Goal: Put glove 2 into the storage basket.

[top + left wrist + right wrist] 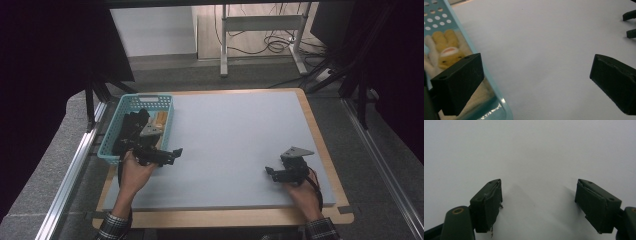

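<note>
My left gripper (175, 153) hovers at the right rim of a teal basket (131, 101), its jaws open and empty. In the left gripper view, the left gripper (535, 67) has one jaw over the basket's edge (467, 42) and the other over the grey mat. A yellow and white plush toy (446, 51) lies inside the basket (161, 120). My right gripper (270, 173) rests low over the mat near the table's right front. Seen along its own jaws, the right gripper (539, 188) stands open with nothing between them.
A grey mat (235, 135) covers the wooden table (320, 145). The basket stands at the table's left edge with dark objects in it. The right gripper's two jaw tips (630, 23) show far off in the left gripper view. Metal rails run along both sides.
</note>
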{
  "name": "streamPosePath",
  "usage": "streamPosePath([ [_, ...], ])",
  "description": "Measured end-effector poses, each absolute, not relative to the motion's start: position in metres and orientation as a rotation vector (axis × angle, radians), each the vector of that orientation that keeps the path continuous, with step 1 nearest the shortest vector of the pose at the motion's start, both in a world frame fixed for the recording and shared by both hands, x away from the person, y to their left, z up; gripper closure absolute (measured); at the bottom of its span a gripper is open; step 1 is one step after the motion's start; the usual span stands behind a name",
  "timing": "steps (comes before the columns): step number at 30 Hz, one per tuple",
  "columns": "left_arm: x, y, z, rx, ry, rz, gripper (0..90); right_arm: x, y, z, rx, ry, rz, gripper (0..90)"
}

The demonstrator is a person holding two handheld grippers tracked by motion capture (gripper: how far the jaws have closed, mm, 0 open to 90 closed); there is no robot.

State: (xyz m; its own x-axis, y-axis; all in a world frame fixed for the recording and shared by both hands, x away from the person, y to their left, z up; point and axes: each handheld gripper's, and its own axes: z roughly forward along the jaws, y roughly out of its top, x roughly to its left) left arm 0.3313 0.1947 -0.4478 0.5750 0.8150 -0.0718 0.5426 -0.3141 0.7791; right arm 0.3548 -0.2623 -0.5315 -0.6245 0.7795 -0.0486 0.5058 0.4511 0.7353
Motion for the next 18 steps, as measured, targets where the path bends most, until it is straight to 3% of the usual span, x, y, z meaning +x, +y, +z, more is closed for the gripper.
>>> streamPosePath([
  [18, 0.323, 0.158, -0.469, 2.017, 0.99, 0.397, 0.0, 0.355, -0.262, -0.531, 1.086, 2.326, 0.988, 21.2],
])
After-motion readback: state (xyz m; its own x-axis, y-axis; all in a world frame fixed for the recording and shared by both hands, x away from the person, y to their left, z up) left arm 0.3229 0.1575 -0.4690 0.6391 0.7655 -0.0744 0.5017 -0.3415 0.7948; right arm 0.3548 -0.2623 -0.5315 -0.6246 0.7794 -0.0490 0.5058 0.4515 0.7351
